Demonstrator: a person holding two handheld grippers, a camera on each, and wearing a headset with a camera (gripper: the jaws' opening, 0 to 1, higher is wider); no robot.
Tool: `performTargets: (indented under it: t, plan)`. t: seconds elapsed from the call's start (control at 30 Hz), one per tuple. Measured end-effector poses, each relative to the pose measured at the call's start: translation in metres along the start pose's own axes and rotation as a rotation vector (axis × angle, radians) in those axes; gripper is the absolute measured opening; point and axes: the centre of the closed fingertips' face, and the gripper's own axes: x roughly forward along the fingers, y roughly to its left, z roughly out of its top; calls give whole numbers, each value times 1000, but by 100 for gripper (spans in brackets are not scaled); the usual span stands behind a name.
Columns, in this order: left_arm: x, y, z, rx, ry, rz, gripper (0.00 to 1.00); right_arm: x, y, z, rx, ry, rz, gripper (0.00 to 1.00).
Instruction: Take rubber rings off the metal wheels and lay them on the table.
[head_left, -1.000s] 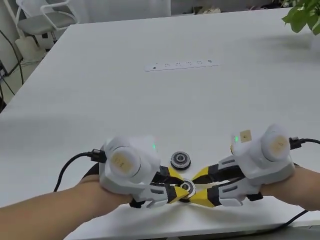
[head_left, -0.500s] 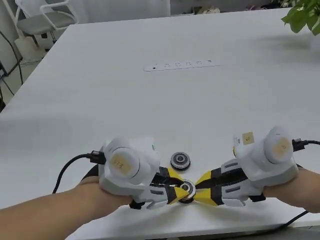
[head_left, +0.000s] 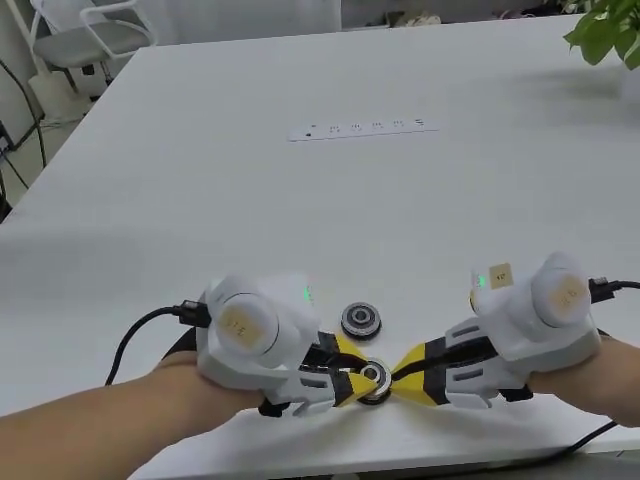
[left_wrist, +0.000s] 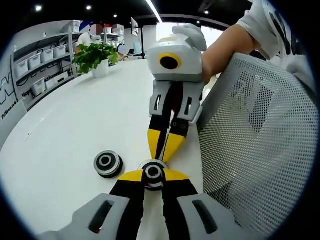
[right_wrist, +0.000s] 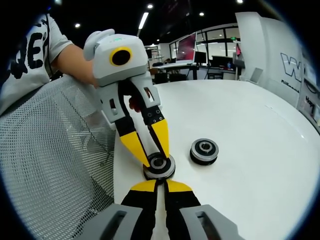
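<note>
The step in hand is to peel the rubber ring from the metal wheel, which sits on the desk at the lower centre of the head view, near the front edge. The left tool is grasping this wheel, with 1 yellow jaw on each side of it. The right tool comes from the opposite side and is clenched, its 2 tips together against the rim. Whether they already nip a bit of the ring is too small to tell. A 2nd wheel, with its ring on, lies just above the first one in the head view, apart from both tools.

To do this well, I think the left tool should hold the wheel firmly and flat, so it does not turn. The right tool should catch only the rubber edge, then pull outward and slightly up, rolling the ring over the rim rather than tearing it. A slip could send the wheel off the near edge.

The white strip in the upper middle carries small marks I cannot read. The large wall letters at the right of the right gripper view are cut off.
</note>
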Motion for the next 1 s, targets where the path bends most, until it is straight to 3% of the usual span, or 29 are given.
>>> performTargets:
  t: [0.7, 1.0]
  plan:
    - [0, 0, 0, 4, 11, 7, 8, -7, -3, 3, 44, -16, -19, 0]
    - [0, 1, 0, -4, 13, 16, 7, -9, -9, 8, 163, -69, -27, 0]
